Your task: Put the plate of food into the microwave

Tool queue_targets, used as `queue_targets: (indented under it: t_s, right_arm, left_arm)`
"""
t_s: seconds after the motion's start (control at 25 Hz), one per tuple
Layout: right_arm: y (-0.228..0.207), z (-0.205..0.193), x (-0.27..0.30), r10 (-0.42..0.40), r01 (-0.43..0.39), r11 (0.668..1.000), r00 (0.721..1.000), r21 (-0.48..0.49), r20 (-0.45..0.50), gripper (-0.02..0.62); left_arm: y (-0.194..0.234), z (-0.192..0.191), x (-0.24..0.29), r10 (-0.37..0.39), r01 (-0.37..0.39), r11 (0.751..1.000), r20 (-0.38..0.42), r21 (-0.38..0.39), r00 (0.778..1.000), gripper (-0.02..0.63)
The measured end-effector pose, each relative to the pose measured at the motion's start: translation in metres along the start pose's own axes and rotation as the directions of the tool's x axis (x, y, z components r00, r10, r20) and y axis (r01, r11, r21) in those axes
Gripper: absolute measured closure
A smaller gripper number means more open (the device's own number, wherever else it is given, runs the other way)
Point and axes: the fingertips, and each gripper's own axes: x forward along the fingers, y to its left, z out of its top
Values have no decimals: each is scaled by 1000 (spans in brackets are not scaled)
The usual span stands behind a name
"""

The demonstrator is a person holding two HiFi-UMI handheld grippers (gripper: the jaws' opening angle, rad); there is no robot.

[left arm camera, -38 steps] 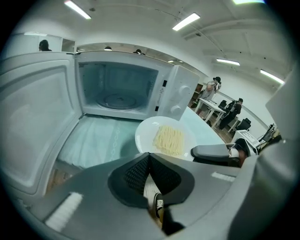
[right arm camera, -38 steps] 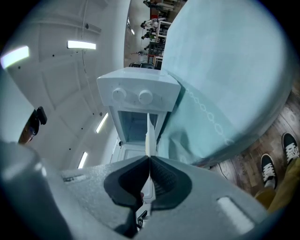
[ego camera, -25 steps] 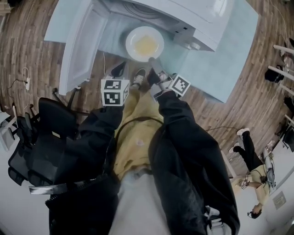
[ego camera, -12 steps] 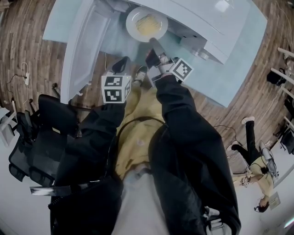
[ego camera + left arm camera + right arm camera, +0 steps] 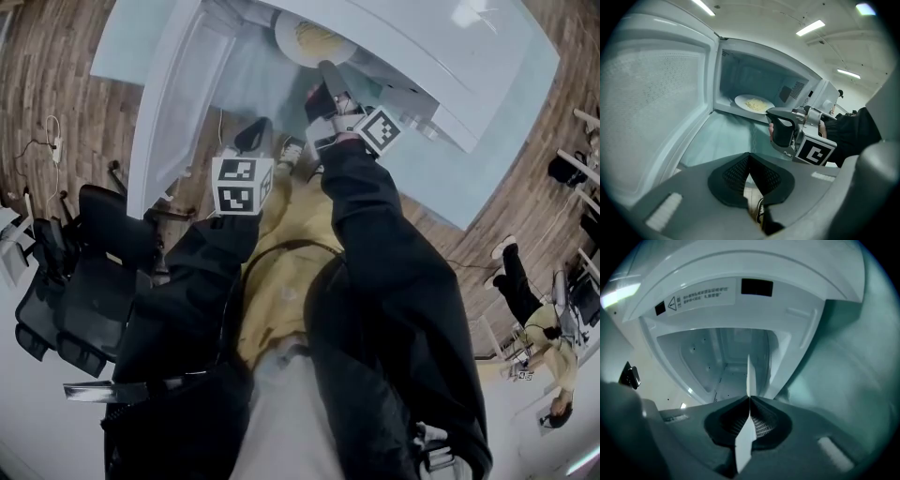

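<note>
A white plate of yellow food (image 5: 314, 39) sits halfway through the mouth of the white microwave (image 5: 427, 42), whose door (image 5: 173, 94) swings open to the left. My right gripper (image 5: 329, 68) is shut on the plate's near rim. In the right gripper view the plate (image 5: 749, 376) shows edge-on between the pads, with the microwave's cavity (image 5: 726, 352) beyond. In the left gripper view the plate (image 5: 754, 104) rests just inside the cavity with the right gripper (image 5: 774, 117) behind it. My left gripper (image 5: 253, 134) hangs shut and empty in front of the door, below the table's edge.
The microwave stands on a pale blue table (image 5: 469, 159). A black office chair (image 5: 84, 281) is at my left. Cables (image 5: 52, 155) lie on the wooden floor. Another person (image 5: 548, 342) is far off at the right.
My right gripper has carried the plate forward from the table in front of the microwave into its opening. The left gripper has barely moved.
</note>
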Motion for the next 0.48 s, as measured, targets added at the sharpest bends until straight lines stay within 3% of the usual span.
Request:
queue_targets:
  t_s: [0.48]
  right_arm:
    - [-11,17,10,-48,43,997,996,60,74,586]
  left_arm:
    - [1,-6,0,2,-2,1000,-3,-17,1000,610]
